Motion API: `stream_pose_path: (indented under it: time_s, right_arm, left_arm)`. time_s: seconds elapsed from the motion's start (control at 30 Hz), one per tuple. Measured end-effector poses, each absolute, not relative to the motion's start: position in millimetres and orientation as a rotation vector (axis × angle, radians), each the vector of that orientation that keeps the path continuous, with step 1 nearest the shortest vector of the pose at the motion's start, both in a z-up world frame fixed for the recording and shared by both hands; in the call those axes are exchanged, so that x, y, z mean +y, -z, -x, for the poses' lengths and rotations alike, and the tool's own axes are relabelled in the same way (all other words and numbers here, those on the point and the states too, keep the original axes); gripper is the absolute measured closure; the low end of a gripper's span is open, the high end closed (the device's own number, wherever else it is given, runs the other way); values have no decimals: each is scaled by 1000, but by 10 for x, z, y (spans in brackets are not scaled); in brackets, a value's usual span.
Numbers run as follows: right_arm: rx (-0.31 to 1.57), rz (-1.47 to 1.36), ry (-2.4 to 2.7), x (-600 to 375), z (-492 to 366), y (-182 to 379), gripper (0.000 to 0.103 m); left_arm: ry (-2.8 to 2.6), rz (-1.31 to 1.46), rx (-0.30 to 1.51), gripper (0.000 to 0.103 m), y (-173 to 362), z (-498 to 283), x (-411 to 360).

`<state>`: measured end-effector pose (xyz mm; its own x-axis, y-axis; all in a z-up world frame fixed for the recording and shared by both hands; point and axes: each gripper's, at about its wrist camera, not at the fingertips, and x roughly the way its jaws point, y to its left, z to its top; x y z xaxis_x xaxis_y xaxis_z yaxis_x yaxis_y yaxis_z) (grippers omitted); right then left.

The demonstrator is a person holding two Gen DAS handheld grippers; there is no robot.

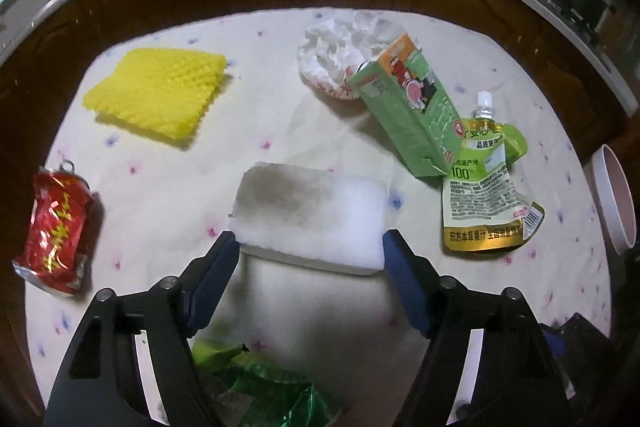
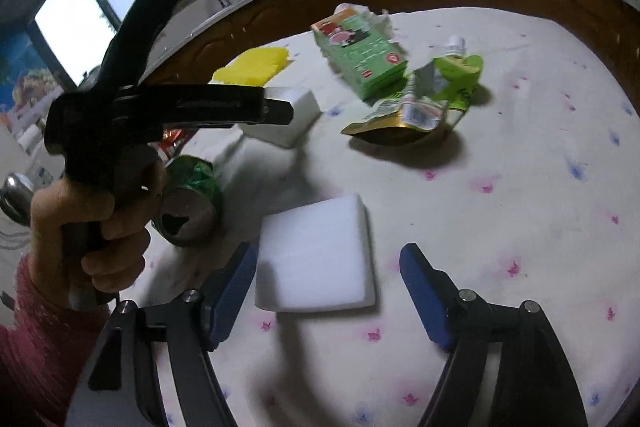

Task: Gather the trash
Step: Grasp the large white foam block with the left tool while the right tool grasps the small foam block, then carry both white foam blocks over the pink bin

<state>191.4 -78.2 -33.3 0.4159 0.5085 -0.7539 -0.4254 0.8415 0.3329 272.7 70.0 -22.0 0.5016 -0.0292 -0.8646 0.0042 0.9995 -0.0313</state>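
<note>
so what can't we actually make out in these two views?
- Left wrist view: green can blurred, mostly hidden behind the left gripper.
- Left view: whether the pads press the foam block.
- Left view: pink bowl cut off by the fisheye edge.
- Right wrist view: red can mostly hidden by the left gripper's body.
- Right view: carton print blurred.

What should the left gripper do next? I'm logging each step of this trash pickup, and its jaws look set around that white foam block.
Probably close. The left gripper stands open with one blue pad at each end of the white foam block, which lies flat on the tablecloth. Nothing else sits between the pads, so squeezing should grip it before lifting.
</note>
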Motion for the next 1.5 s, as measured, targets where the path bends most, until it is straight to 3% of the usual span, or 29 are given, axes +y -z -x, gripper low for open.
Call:
stream_pose_path:
  time_s: [0.07,0.1,0.13,0.2,0.27,0.37,0.5,0.7,1.03,1.5]
  right_arm:
    - [969,-53,-581,-719,-1897,333,29]
    - [966,-36,-576,-701,-1879,329,32]
    - [960,-11,-574,-676,-1862,322,42]
    - [960,-16,-595,-679,-1842,310,50]
    - [942,-12,-576,-736,-1816,268,69]
    - [951,-99,-586,-920,-1859,230,76]
    - [939,-117,-583,-1024,-1863,189,80]
    - [898,-129,-607,-1047,-1756,87,82]
    - [846,-168,-543,-1309,-1657,-54,83]
    - [752,-258,-332,-2363,-1502,-307,83]
  left_arm:
    - [23,13,1039,34,220,-2710,681]
    - [27,17,1030,44,213,-2695,682]
    - [39,29,1026,47,205,-2681,689]
    - [49,52,1016,58,168,-2642,702]
    - [58,71,998,65,123,-2601,715]
    - [84,92,988,76,87,-2555,728]
    - [99,114,968,85,52,-2498,751]
    - [126,123,917,88,-64,-2399,756]
    - [207,156,844,89,-294,-2174,595]
    - [373,113,804,90,-463,-2078,-315]
